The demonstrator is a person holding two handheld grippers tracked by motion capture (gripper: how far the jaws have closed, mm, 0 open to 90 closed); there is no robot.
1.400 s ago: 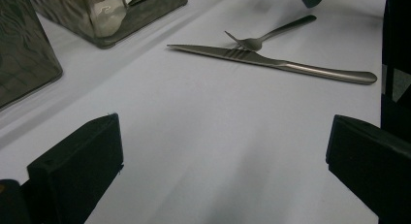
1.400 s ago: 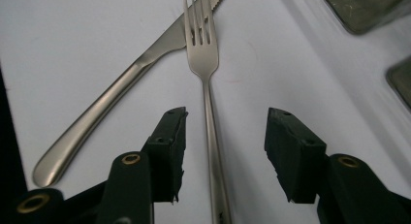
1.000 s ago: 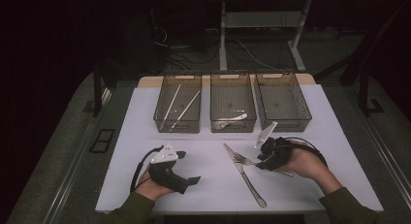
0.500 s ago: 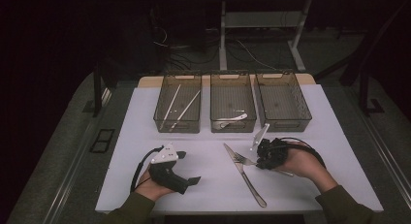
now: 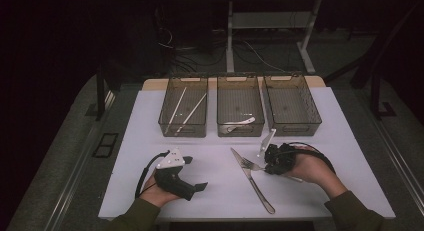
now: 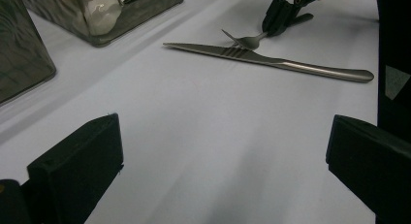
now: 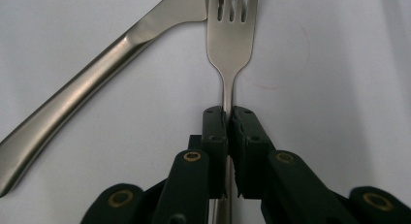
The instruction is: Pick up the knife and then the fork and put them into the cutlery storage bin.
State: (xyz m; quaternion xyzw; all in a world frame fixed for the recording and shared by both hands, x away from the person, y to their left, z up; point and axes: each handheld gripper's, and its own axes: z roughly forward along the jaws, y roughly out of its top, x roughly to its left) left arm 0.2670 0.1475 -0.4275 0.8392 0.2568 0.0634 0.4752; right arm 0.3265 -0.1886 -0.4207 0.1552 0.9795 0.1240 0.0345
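The right gripper (image 7: 226, 118) has just been closing its jaws, and now they pinch the thin neck of the fork (image 7: 230, 25). The fork lies flat on the white table (image 5: 210, 141), at the near right part of it. Its prongs point left and rest on the blade of the knife (image 5: 252, 180). The knife lies just left of the fork, slanting from far left to near right, with its handle nearer to the person. The right hand (image 5: 312, 167) rests on the table behind the gripper.

The left gripper (image 5: 192, 178) sits at the near left of the table, well apart from the fork. Its 2 jaws stand wide open with nothing between them.

3 see-through bins sit side by side at the far part of the table. The left bin (image 5: 165, 122) holds 2 chopsticks (image 5: 184, 111). The middle bin (image 5: 221, 128) holds a white spoon (image 5: 240, 124). The right bin (image 5: 310, 113) is just past the right gripper
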